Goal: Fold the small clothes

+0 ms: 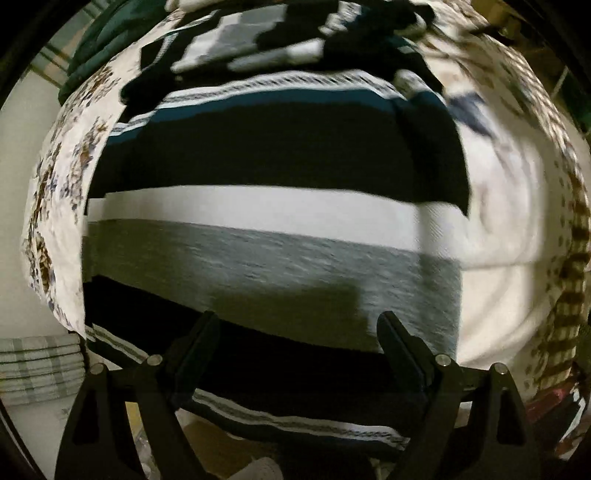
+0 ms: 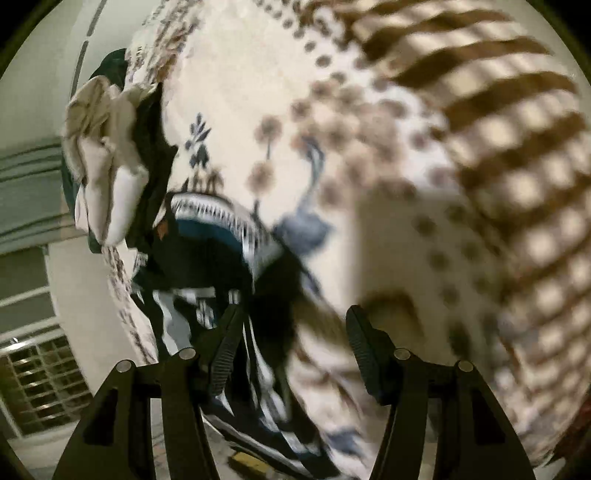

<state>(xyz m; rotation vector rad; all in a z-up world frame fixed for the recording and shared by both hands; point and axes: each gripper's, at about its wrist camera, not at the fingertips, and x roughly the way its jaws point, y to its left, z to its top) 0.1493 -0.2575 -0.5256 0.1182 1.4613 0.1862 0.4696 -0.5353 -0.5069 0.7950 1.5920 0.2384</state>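
Step in hand, as I judge it: the approach to a grasp, with the striped garment (image 1: 273,229) lying broad across a bed or table dressed in a patterned cover (image 1: 517,206). Nothing is gripped yet. Left gripper (image 1: 297,328) is spread wide, its jaws parted and hovering over the near dark band of the garment; whether the tips touch the cloth I cannot tell. Right gripper (image 2: 293,325) is also parted and empty, set at the garment's side edge, where the striped hem (image 2: 221,221) bunches and trails down toward 6 o'clock in that view. In the left view the garment fills the centre, bands running 9 to 3 o'clock: dark, white, grey, dark, then a trimmed hem nearest the camera. Next move calls for each gripper to pinch an edge or corner of the near hem, single layer if possible, then lift and carry it away from the cameras to halve the piece. Surroundings: more dark and white clothes (image 1: 295,33) heaped at 12 o'clock in the left view, and a crumpled pale cloth (image 2: 107,155) at 9 o'clock in the right view. Both views are motion-blurred, so edges are uncertain. Risk: the heap crowds the far side where the fold would land.
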